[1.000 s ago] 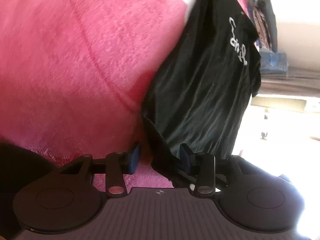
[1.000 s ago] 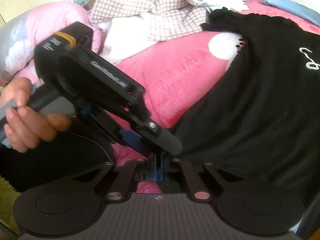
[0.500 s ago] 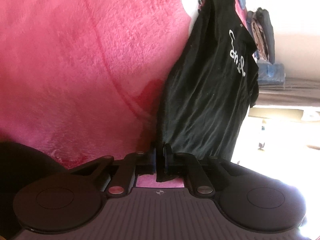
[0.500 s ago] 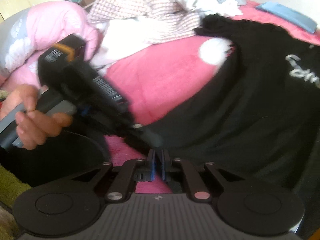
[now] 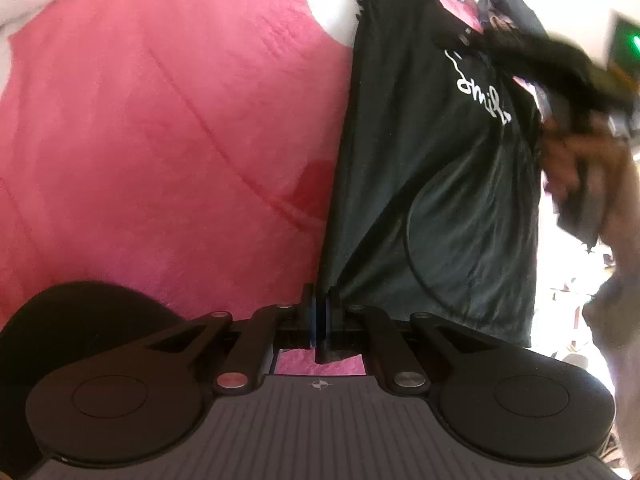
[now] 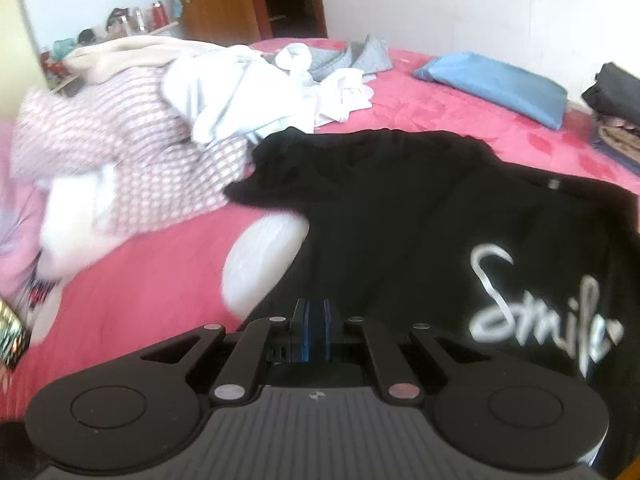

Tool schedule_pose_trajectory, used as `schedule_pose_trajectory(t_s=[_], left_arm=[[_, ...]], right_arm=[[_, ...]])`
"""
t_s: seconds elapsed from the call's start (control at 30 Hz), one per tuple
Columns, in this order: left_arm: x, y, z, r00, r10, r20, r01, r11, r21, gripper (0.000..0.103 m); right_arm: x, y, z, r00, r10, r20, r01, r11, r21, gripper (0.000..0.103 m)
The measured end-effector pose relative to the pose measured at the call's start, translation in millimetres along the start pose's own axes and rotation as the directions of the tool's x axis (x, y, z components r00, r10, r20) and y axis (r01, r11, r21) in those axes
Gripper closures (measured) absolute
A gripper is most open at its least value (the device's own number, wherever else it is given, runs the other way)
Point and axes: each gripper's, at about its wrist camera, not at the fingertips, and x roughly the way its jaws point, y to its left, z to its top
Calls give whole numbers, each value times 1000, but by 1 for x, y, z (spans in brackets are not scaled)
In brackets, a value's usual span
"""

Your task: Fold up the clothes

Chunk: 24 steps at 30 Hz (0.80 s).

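Left tongs (image 5: 322, 312) are clamped on one hem corner of the single black "Smile" T-shirt (image 5: 432, 184), which lies spread on the pink bed (image 5: 160, 140). Right tongs (image 6: 316, 330) pinch together on its fabric. One blue folded garment (image 6: 496, 84) lies beyond, near one unfolded heap (image 6: 192, 120).

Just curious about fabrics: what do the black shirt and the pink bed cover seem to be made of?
The black shirt looks like thin, soft knit, probably cotton jersey: it hangs in limp folds, matte, with a glossy white print. The pink bed cover looks like plush fleece: a fuzzy nap with stitched lines sunk into it. Neither is certain from looks alone.
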Motion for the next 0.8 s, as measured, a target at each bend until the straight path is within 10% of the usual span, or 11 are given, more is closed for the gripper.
schedule_pose_trajectory(t_s=[0.47, 0.57, 0.7, 0.8], left_arm=[[-6, -1, -12, 999, 32, 22, -32, 999, 9, 101], [-9, -1, -13, 999, 40, 28, -41, 999, 22, 101], [-14, 5, -12, 998, 58, 24, -59, 998, 9, 101], [-21, 12, -6, 998, 64, 0, -64, 998, -12, 101]], right_arm=[[98, 31, 46, 993, -95, -65, 87, 989, -122, 94], [112, 39, 47, 982, -181, -48, 168, 966, -199, 62], [114, 36, 48, 980, -197, -14, 191, 964, -187, 97], [108, 32, 54, 987, -162, -6, 159, 978, -135, 98]])
